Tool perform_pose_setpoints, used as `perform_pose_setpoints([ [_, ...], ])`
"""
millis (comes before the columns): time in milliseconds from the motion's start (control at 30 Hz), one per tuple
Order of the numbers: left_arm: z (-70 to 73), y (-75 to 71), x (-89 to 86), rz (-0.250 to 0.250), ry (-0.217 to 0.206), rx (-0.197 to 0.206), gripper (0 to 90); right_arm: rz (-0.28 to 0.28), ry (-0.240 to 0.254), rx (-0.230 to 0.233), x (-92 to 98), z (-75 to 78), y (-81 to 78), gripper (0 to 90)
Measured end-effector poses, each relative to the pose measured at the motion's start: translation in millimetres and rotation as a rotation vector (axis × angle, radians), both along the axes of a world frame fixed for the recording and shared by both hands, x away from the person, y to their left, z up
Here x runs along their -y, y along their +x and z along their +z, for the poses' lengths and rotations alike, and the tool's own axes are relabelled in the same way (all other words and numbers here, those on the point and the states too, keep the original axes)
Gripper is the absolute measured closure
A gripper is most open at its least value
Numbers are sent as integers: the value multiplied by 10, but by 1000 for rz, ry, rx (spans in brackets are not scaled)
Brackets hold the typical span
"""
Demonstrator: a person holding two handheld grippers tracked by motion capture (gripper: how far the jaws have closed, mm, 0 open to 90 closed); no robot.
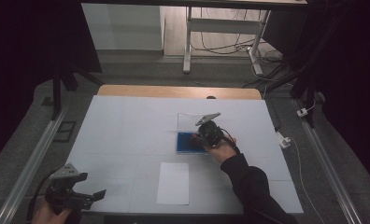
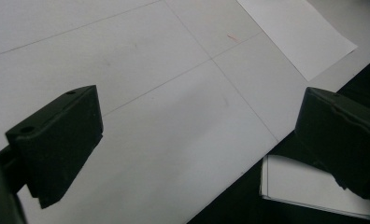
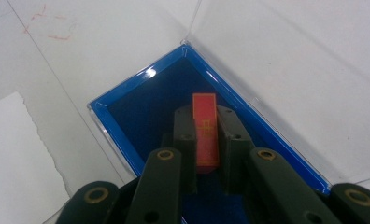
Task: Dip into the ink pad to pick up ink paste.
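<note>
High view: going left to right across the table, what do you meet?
Left gripper at the near-left edge → white paper sheet → blue box → right gripper over the box.

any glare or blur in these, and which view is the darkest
High view is darkest: black surroundings, only the white table lit. Right gripper view: a small glare spot on the blue box rim, near fingers soft, red piece fairly sharp. Left gripper view: even light, no glare, fingers slightly blurred.
</note>
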State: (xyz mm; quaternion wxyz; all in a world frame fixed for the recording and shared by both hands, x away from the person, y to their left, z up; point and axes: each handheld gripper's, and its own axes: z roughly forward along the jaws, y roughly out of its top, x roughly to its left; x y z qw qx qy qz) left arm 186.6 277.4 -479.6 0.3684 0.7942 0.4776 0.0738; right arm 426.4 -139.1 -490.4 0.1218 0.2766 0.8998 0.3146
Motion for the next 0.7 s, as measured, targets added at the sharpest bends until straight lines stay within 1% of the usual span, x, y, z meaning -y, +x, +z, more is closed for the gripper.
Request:
perform_pose_setpoints([
  [133, 1, -2, 0, -4, -3, 1, 12, 6, -21, 22, -24, 11, -30, 796],
  [233, 2, -3, 3, -4, 1, 4, 13, 3, -19, 26, -23, 16, -34, 795],
  [267, 1, -3, 2, -4, 1, 5, 13, 1, -10, 28, -16, 19, -32, 794],
  [333, 2, -3, -1, -5, -2, 4, 13, -9, 33, 21, 7, 40, -28, 794],
  [400, 2, -3, -1, -5, -2, 4, 13, -8, 57, 30, 20, 74, -39, 794],
  [467, 3, -4, 0, -5, -2, 4, 13, -6, 62, 39, 34, 103, -57, 794],
  [700, 3, -7, -5, -3, -6, 4, 13, 16, 84, 33, 81, 158, -120, 793],
])
